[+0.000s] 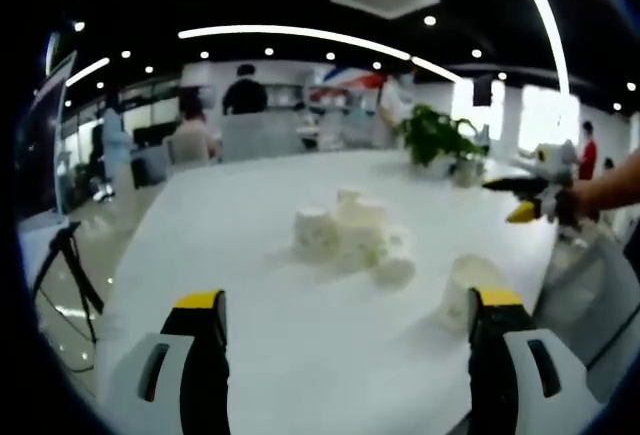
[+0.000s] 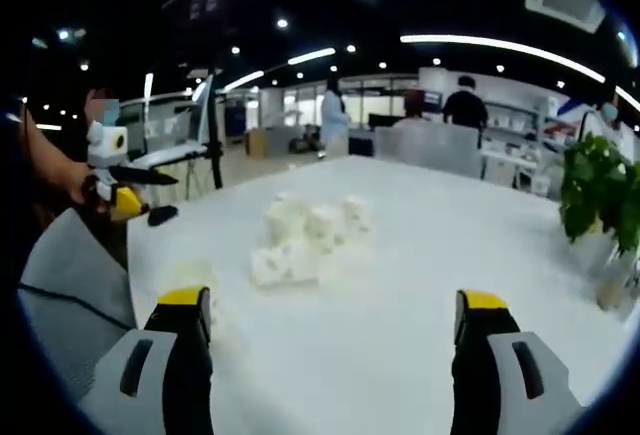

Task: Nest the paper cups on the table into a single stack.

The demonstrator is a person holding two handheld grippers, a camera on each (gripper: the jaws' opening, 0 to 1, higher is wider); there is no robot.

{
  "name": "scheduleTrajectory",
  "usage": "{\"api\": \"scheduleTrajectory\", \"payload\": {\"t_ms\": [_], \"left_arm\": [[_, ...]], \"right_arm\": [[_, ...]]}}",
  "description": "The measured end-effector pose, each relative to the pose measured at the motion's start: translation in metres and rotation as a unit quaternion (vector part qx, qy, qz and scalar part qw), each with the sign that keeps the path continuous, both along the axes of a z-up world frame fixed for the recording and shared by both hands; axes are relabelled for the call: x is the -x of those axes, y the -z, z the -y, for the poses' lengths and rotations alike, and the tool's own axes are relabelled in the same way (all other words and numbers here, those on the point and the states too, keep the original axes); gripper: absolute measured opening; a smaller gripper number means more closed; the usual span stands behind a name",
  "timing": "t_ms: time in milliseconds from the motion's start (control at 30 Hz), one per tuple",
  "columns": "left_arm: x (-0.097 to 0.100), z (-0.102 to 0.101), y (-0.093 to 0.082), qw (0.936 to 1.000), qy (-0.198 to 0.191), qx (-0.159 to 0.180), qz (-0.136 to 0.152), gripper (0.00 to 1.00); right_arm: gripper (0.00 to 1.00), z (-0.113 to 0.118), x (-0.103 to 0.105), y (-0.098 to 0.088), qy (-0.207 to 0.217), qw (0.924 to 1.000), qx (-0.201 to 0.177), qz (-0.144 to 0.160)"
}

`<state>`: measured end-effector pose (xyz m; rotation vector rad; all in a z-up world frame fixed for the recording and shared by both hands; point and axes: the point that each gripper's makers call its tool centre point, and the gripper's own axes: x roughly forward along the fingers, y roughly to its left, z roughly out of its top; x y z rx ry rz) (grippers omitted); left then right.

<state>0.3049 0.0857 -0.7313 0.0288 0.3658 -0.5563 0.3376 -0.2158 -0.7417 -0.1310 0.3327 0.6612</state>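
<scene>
Overhead light strips and spot lamps line a dark office ceiling above the smooth white table (image 1: 250, 255), where our left gripper view starts. We hold the left gripper (image 1: 345, 320) low over the near edge, its black jaws with yellow tips spread wide apart and holding nothing. A loose cluster of white paper cups (image 1: 350, 235) sits mid-table, well ahead of the jaws; blur keeps us from counting them or telling upright from tipped. One separate white paper cup (image 1: 465, 290) stands just beside the right jaw, partly hidden by it. A leafy green potted plant (image 1: 440, 140) stands at the far edge.

From the right gripper view, the right gripper (image 2: 330, 325) likewise has its jaws parted and empty over bare tabletop. The cup cluster lies ahead between them, well apart, and the plant is cut off at the right.
</scene>
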Motion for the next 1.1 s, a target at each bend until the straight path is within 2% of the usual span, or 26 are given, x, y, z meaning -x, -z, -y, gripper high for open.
{"api": "scheduleTrajectory", "payload": {"t_ms": [267,400,533,1100], "left_arm": [[-0.002,0.000,-0.001,1.0000,0.000,0.005,0.002,0.98],[-0.002,0.003,-0.007,0.9997,0.006,0.014,0.020,0.99],[-0.002,0.002,-0.002,1.0000,0.006,0.007,0.004,0.99],[-0.005,-0.002,-0.009,1.0000,0.000,0.007,0.006,0.99]], "right_arm": [[1.00,-0.002,-0.003,0.002,-0.011,0.9999,0.002,0.000],[0.99,-0.004,-0.002,0.002,-0.020,0.9998,0.004,0.001],[0.99,-0.005,-0.006,0.004,-0.029,0.9995,0.008,0.000],[0.95,-0.028,-0.028,0.005,-0.063,0.9980,0.005,0.002]]}}
